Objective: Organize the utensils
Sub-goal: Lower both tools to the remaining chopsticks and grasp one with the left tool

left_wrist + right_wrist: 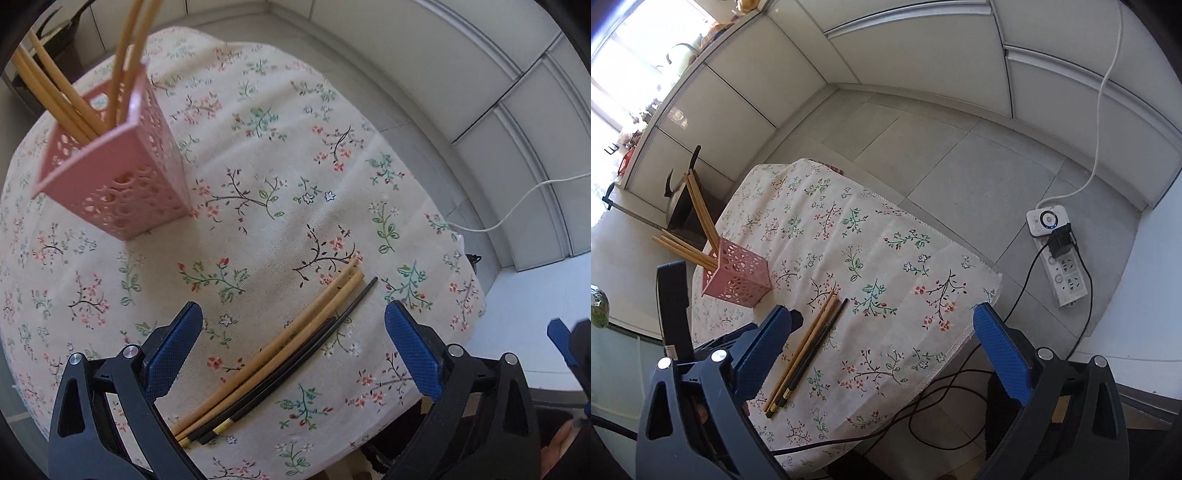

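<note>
A pink perforated holder (110,177) stands on the floral tablecloth (280,177) with several wooden chopsticks (74,107) leaning in it. It also shows in the right wrist view (737,278). Two wooden chopsticks (295,336) and two black chopsticks (332,332) lie side by side on the cloth. My left gripper (293,321) is open just above them, jaws wide on either side. My right gripper (882,325) is open and empty, higher up, over the table's near right part; the loose chopsticks (809,343) lie near its left finger.
The small table (923,332) stands on a tiled floor. A power strip (1058,254) with cables lies on the floor to the right. A dark kettle (679,206) stands behind the holder. White cabinet fronts line the back.
</note>
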Motion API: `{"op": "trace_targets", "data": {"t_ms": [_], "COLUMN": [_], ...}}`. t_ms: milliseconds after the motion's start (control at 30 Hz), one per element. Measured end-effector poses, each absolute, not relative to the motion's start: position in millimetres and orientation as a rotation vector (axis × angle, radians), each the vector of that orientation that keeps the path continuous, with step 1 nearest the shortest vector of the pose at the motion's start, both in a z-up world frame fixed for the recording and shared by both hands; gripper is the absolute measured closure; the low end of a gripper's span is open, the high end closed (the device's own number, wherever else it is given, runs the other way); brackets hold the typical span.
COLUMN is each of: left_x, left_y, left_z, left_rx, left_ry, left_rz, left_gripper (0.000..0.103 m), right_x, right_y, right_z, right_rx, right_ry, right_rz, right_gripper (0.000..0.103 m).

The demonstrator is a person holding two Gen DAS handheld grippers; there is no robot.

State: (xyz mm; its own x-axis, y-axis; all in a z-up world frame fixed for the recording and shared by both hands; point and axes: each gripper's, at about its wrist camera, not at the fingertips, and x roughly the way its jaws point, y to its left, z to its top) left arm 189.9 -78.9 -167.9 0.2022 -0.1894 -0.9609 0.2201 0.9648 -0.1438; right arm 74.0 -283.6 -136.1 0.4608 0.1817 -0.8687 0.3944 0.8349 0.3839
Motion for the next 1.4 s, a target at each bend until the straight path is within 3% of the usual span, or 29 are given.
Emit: {"op": "trace_targets", "data": {"t_ms": [400,900,1067,1400], "left_x": [207,227,224,218], "left_y": [-88,-95,-105,-112], "left_z": [-186,-201,-200,-200], "left_rx": [0.055,0.132,0.201,0.265], "left_ry": [1.387,1.395,1.368,1.297], "left_rz": [-0.243,-0.171,-0.198,-0.243], "left_gripper": [0.013,0.038,0.063,0.089], "right_x": [74,75,75,76], "right_y": [-294,-297,-298,-297], "right_z": [-146,-157,-159,-164], "right_rx": [0.671,0.707,0.715,0.721], "right_ry": [1.141,1.177,1.185,1.203], "right_rz": [-0.145,-0.149,-0.15,-0.15], "right_gripper": [0.007,0.007,0.007,0.007]}}
